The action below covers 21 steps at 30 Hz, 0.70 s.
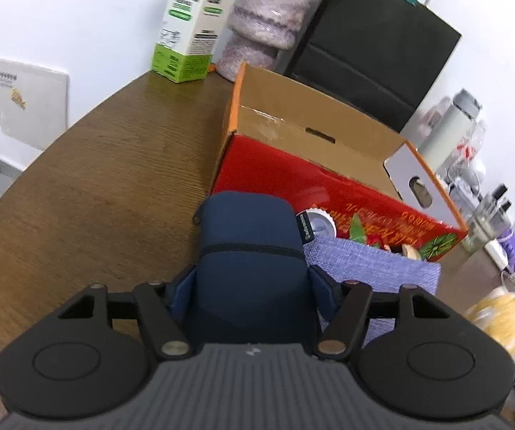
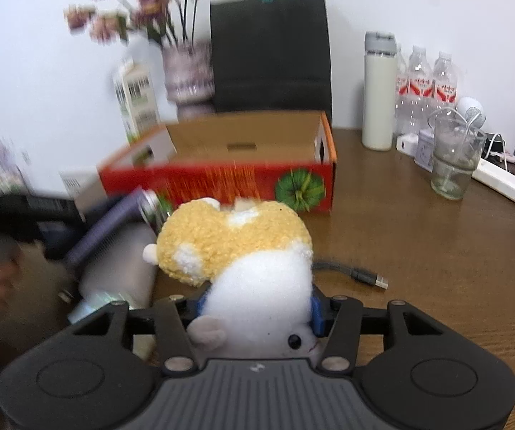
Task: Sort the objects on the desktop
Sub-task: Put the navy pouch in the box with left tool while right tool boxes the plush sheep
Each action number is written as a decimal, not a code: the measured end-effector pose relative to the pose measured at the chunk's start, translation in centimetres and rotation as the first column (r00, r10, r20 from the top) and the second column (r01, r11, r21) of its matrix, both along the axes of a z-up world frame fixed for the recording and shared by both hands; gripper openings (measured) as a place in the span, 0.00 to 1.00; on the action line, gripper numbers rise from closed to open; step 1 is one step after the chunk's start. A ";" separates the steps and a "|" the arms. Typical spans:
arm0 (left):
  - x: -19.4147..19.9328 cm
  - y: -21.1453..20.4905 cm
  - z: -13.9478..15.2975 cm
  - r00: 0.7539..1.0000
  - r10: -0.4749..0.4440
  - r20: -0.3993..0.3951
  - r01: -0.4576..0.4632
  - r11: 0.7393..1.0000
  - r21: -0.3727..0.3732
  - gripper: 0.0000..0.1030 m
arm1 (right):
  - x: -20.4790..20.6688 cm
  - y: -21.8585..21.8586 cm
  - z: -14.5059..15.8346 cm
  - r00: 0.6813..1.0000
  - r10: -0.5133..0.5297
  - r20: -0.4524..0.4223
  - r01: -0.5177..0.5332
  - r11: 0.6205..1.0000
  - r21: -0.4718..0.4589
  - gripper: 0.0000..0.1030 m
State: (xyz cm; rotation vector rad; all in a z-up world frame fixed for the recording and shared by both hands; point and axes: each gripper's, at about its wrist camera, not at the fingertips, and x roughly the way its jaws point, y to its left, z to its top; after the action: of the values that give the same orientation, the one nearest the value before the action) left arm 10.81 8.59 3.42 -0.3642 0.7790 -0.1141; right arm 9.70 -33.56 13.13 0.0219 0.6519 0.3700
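The left gripper (image 1: 250, 286) clamps a navy zip pouch (image 1: 250, 247) above the brown surface (image 1: 107, 186), just before the open red-and-orange box (image 1: 314, 132). The right gripper (image 2: 257, 308) clamps a yellow-and-white plush toy (image 2: 243, 251) near that box (image 2: 250, 175), with a USB cable (image 2: 361, 276) lying just beside the toy.

I saw the box (image 2: 221, 175) on the desk (image 2: 418, 251), a bag (image 2: 270, 53) behind it, bottles (image 2: 426, 82) to its right.
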 end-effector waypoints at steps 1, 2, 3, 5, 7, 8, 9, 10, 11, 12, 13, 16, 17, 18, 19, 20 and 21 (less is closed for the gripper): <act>-0.6 0.1 0.7 1.000 0.014 0.013 -0.014 1.000 0.000 0.64 | 0.0 -0.4 0.8 1.000 0.001 0.013 -0.002 1.000 0.020 0.49; -1.4 0.1 1.8 0.998 0.013 0.054 -0.014 1.000 0.003 0.64 | 0.2 -0.7 1.6 1.000 0.002 0.028 -0.003 0.999 0.033 0.49; -1.9 -0.1 2.8 0.995 0.007 0.101 -0.008 1.000 0.002 0.64 | 0.5 -0.9 2.4 0.999 0.005 0.048 -0.007 0.999 0.046 0.49; -2.0 -0.4 5.0 0.986 0.002 0.165 -0.001 1.000 -0.007 0.64 | 1.6 -1.1 4.2 0.996 0.026 0.091 -0.032 0.997 0.073 0.49; -0.3 -0.9 7.2 0.982 -0.020 0.186 0.020 1.000 -0.002 0.64 | 3.8 -0.3 6.0 0.991 0.052 0.122 -0.061 0.996 0.069 0.49; 1.2 -1.4 8.2 0.981 -0.026 0.191 0.025 1.000 0.010 0.64 | 5.5 0.4 6.9 0.989 0.063 0.135 -0.071 0.996 0.051 0.49; 2.9 -2.1 9.0 0.982 -0.032 0.187 0.026 0.999 0.035 0.64 | 7.5 1.1 7.6 0.988 0.073 0.139 -0.078 0.997 0.026 0.49; 5.6 -3.0 9.8 0.984 -0.043 0.172 0.032 0.997 0.070 0.64 | 9.9 1.9 8.1 0.989 0.072 0.131 -0.073 0.997 0.003 0.49; 8.1 -4.0 10.3 0.987 -0.058 0.151 0.043 0.994 0.100 0.64 | 12.7 2.7 8.3 0.993 0.058 0.104 -0.056 0.998 -0.018 0.49; 10.7 -5.2 10.5 0.989 -0.078 0.124 0.060 0.989 0.138 0.64 | 16.0 3.6 8.1 0.998 0.038 0.059 -0.036 0.999 -0.041 0.49; 13.7 -6.4 10.3 0.993 -0.080 0.088 0.063 0.982 0.180 0.64 | 19.4 4.5 7.6 1.000 0.013 0.012 -0.012 0.998 -0.067 0.49; 19.6 -9.3 7.8 0.998 -0.054 0.017 0.045 0.940 0.337 0.64 | 27.4 7.3 4.5 0.989 -0.063 -0.132 0.041 0.985 -0.165 0.49; 21.1 -10.0 6.4 0.999 -0.036 -0.013 0.038 0.920 0.390 0.64 | 29.3 8.1 3.2 0.982 -0.080 -0.172 0.046 0.980 -0.194 0.49; 22.2 -10.4 5.4 0.999 -0.006 -0.044 0.024 0.909 0.415 0.64 | 30.8 8.6 2.1 0.974 -0.096 -0.207 0.051 0.976 -0.212 0.49; 23.1 -10.5 4.5 0.997 0.011 -0.072 0.021 0.904 0.428 0.64 | 31.9 9.1 1.1 0.966 -0.110 -0.235 0.058 0.974 -0.220 0.49; 23.7 -10.4 3.5 0.996 0.001 -0.094 0.039 0.902 0.429 0.64 | 32.8 9.5 0.2 0.961 -0.118 -0.249 0.059 0.971 -0.233 0.49; 24.1 -10.2 2.7 0.993 -0.005 -0.116 0.054 0.904 0.423 0.65 | 33.2 9.9 -0.4 0.960 -0.129 -0.250 0.063 0.965 -0.255 0.50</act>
State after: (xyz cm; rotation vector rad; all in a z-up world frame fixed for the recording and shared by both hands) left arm 34.89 -1.64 6.10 0.0596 0.8967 0.0507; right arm 42.95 -23.63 12.70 -0.1341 0.9547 0.1901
